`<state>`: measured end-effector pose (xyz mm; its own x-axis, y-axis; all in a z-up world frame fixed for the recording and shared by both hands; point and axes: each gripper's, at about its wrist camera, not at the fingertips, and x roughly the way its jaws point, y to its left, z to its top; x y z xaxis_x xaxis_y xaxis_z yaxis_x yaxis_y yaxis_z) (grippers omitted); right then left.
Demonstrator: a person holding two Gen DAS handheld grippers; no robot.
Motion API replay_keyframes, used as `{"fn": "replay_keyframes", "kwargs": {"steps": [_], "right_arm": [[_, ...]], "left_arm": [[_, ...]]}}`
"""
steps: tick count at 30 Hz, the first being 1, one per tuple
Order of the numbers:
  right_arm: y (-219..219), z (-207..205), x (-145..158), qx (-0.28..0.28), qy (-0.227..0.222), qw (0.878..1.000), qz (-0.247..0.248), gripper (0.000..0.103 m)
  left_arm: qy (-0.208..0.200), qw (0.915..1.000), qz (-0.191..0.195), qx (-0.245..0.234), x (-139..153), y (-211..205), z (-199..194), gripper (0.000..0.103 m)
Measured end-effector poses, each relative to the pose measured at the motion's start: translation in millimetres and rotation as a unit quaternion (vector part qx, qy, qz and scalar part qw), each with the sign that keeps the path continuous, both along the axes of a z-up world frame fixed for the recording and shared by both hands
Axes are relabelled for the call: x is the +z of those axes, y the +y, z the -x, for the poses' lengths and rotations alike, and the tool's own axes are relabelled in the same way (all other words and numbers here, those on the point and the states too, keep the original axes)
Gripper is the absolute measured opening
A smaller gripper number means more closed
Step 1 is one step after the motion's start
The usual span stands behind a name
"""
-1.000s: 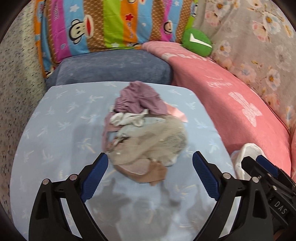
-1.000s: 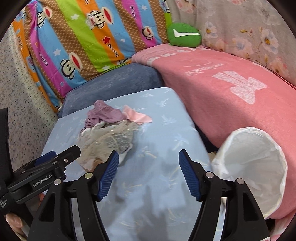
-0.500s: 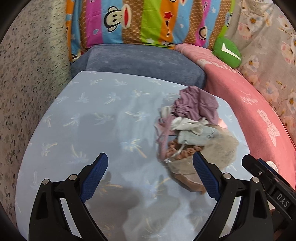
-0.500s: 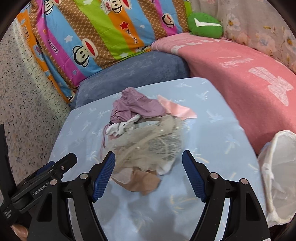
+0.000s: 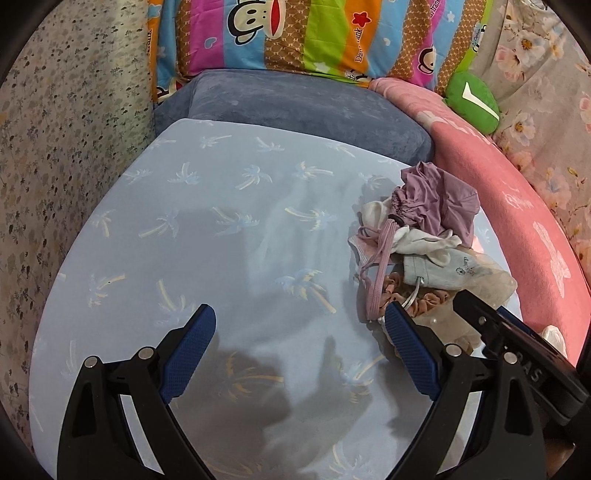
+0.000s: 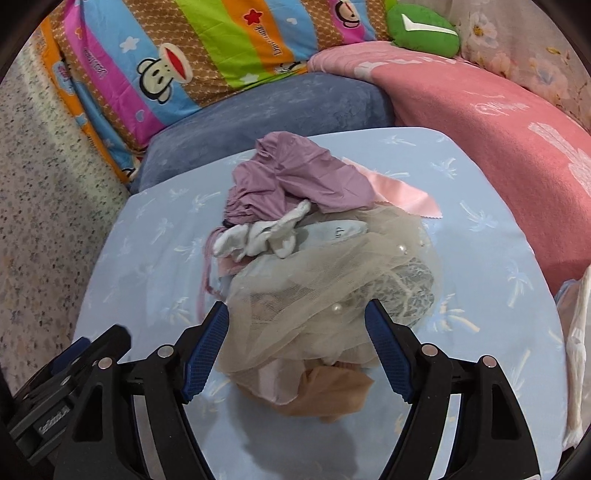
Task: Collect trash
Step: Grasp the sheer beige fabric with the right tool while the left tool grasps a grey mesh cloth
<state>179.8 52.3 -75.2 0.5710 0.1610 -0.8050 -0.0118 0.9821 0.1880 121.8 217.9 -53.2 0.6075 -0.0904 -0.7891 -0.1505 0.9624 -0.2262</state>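
Note:
A heap of cloth scraps (image 6: 317, 251) lies on the light blue table (image 6: 155, 243): purple fabric, white socks, beige netting with pearls, a tan piece at the front. My right gripper (image 6: 295, 347) is open, its blue pads on either side of the beige netting at the heap's near edge. My left gripper (image 5: 301, 354) is open and empty over bare table, with the heap (image 5: 424, 236) to its right, close to its right pad. A white trash bag (image 6: 578, 354) hangs at the table's right edge.
A blue-grey cushion (image 6: 266, 110) lies behind the table, with a striped cartoon pillow (image 6: 192, 48) above it. A pink blanket (image 6: 491, 110) covers the seat on the right, with a green cushion (image 6: 421, 26) at the back. A speckled wall (image 5: 55, 147) stands left.
My right gripper has swung left from the white bag and closed in on the heap, which now sits between its pads. My left gripper has shifted left, off the heap.

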Motion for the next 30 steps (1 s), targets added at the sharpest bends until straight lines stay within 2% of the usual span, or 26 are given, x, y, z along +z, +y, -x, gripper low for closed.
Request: {"fn": "replay_keyframes", "kwargs": {"steps": [1, 2, 3, 4, 5, 6, 11, 17, 19, 28, 30], "right_arm": [[-1.3, -1.2, -1.9, -0.003, 0.004, 1.000, -0.001, 0.069], [-3.6, -2.9, -4.2, -0.005, 0.008, 1.000, -0.002, 0.055], [-6.3, -4.3, -6.7, -0.005, 0.016, 1.000, -0.005, 0.037], [-9.1, -4.9, -8.6, -0.005, 0.020, 1.000, -0.007, 0.028], [-13.8, -4.9, -9.3, -0.006, 0.023, 1.000, -0.011, 0.013], [-16.3, -3.2, -8.3, -0.008, 0.022, 1.000, -0.015, 0.007], [-29.7, 9.6, 13.2, -0.012, -0.010, 1.000, -0.023, 0.004], [-45.9, 19.2, 37.2, -0.011, -0.027, 0.998, -0.048, 0.003], [-50.0, 22.0, 44.0, -0.012, -0.031, 0.998, -0.056, 0.003], [-69.9, 44.4, 74.6, -0.013, -0.059, 0.996, -0.073, 0.004], [-74.2, 49.5, 80.6, -0.014, -0.066, 0.995, -0.071, 0.004]], "left_arm": [[0.001, 1.0000, 0.001, -0.002, -0.6, -0.7, -0.5, 0.089], [0.002, 1.0000, 0.001, -0.004, -1.0, -1.7, -0.4, 0.089], [0.002, 1.0000, 0.002, -0.007, -1.2, -3.4, -0.3, 0.089], [0.003, 0.9999, 0.002, -0.010, -1.6, -5.6, -0.3, 0.089], [0.005, 0.9999, 0.003, -0.014, -2.3, -8.2, -0.2, 0.089], [0.006, 0.9998, 0.004, -0.018, -2.9, -11.3, -0.2, 0.089], [0.014, 0.9988, 0.017, -0.044, -6.6, -31.6, 2.9, 0.089], [0.022, 0.9924, 0.056, -0.107, -12.6, -71.5, 13.0, 0.089], [0.022, 0.9910, 0.049, -0.122, -14.1, -83.3, 16.3, 0.089], [0.036, 0.9888, 0.043, -0.138, -26.1, -110.7, 13.6, 0.088], [0.040, 0.9883, 0.050, -0.139, -29.3, -113.1, 11.3, 0.082]]}}
